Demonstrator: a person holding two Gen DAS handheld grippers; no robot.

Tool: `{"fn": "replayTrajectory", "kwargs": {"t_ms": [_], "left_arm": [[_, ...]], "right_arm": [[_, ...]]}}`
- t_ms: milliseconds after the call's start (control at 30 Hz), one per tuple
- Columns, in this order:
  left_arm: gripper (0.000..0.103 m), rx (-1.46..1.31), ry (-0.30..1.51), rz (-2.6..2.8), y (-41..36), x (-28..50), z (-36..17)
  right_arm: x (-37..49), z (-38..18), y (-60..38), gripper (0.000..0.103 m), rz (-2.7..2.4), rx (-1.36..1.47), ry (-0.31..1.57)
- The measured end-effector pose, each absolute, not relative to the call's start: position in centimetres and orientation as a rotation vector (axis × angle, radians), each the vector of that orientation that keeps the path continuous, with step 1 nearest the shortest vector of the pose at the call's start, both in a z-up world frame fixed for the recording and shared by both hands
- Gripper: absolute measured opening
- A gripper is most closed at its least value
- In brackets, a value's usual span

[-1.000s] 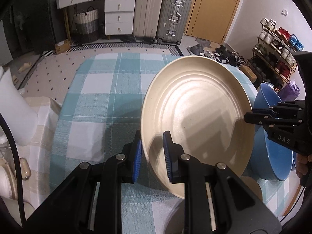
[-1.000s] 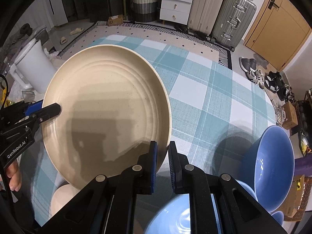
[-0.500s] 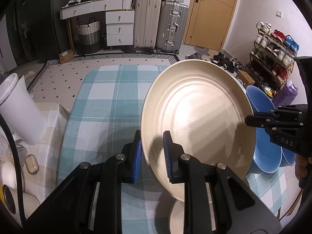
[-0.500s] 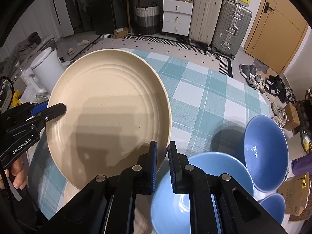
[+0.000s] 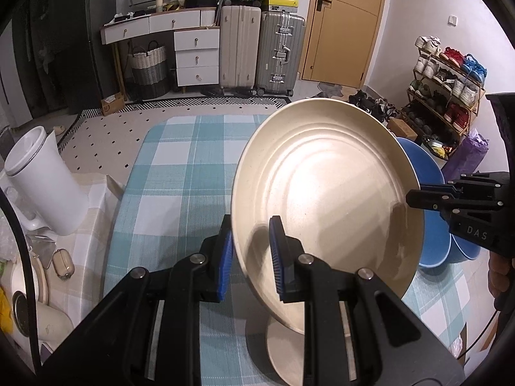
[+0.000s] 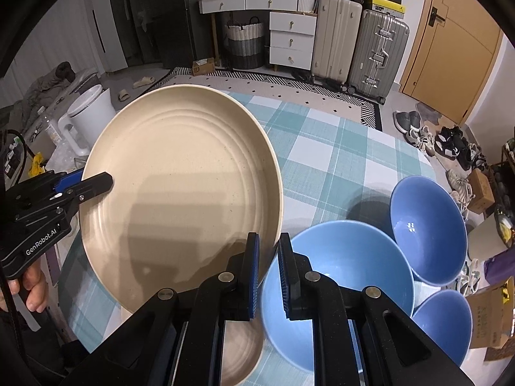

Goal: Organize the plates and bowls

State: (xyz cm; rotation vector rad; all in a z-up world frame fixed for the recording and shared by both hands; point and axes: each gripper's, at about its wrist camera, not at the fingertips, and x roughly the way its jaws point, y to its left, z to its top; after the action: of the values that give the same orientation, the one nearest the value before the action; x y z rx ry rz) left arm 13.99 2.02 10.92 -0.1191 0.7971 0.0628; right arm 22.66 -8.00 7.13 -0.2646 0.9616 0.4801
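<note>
Your left gripper (image 5: 251,257) has the near-left edge of the beige plate (image 5: 325,199) between its blue pads; the jaws straddle the rim w/ a gap showing, so you can't call it a firm clamp from that cam, tho the plate hangs tilted in the air between both tools. Your right gripper (image 6: 267,270) pinches the opposite rim, pads nearly closed on the edge; in the left wrist view its black tips (image 5: 421,197) sit right at the plate's right rim. The plate is lifted clear of the checked tablecloth (image 6: 328,160), its face toward both cams.

Directly below it, a second beige plate (image 5: 283,350) lies flat on the cloth. Just right of your right jaws: large blue bowl (image 6: 338,286), w/ two more blue bowls (image 6: 428,228) and (image 6: 441,318) beside it. Left of the table, a white bin (image 5: 42,183). Farther back, suitcases (image 5: 260,48) and a wooden door (image 5: 344,22).
</note>
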Motion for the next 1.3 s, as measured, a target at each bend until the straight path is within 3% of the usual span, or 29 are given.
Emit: {"fn": "replayTrajectory", "kwargs": {"t_ms": [533,1300], "left_arm": [[0.018,-0.099,0.811,0.050,-0.6,10.0,10.3],[0.018,-0.116,0.868,0.033,-0.2,7.0,5.7]], "right_arm": [[18.2,7.9,-10.2,0.013,0.499,-0.222,0.931],[15.6,4.7,-10.9,0.014,0.539,-0.171,0.959]]}}
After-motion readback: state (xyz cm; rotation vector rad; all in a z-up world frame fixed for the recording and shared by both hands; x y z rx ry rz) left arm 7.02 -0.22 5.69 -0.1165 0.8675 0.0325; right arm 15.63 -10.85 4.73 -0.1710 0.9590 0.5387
